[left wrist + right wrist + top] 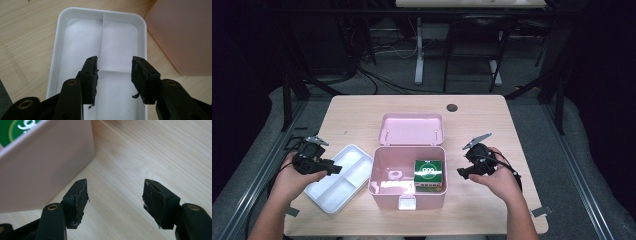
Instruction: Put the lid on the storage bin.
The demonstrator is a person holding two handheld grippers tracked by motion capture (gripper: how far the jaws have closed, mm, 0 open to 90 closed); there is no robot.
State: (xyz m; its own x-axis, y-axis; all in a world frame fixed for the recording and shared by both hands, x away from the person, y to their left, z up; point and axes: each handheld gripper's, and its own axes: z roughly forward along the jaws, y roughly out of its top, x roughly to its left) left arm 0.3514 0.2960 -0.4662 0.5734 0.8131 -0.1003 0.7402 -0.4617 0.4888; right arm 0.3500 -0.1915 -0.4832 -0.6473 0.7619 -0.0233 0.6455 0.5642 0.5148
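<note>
An open pink box (384,186) stands in the middle of the wooden table, its lid (412,129) folded back behind it. A green packet (428,173) lies in the box's right half, and its corner (17,130) peeks over the pink wall (45,162) in the right gripper view. A white divided tray (329,197) lies left of the box. My left gripper (335,169) hovers over that tray (57,50), open and holding nothing. To the right of the box my right gripper (460,173) is open over bare wood, empty too.
A small pale object (396,174) lies in the box's left half. A dark round grommet (452,107) sits near the table's far edge. Bare tabletop (150,150) stretches to the right of the box. Dark frames and cables stand beyond the table.
</note>
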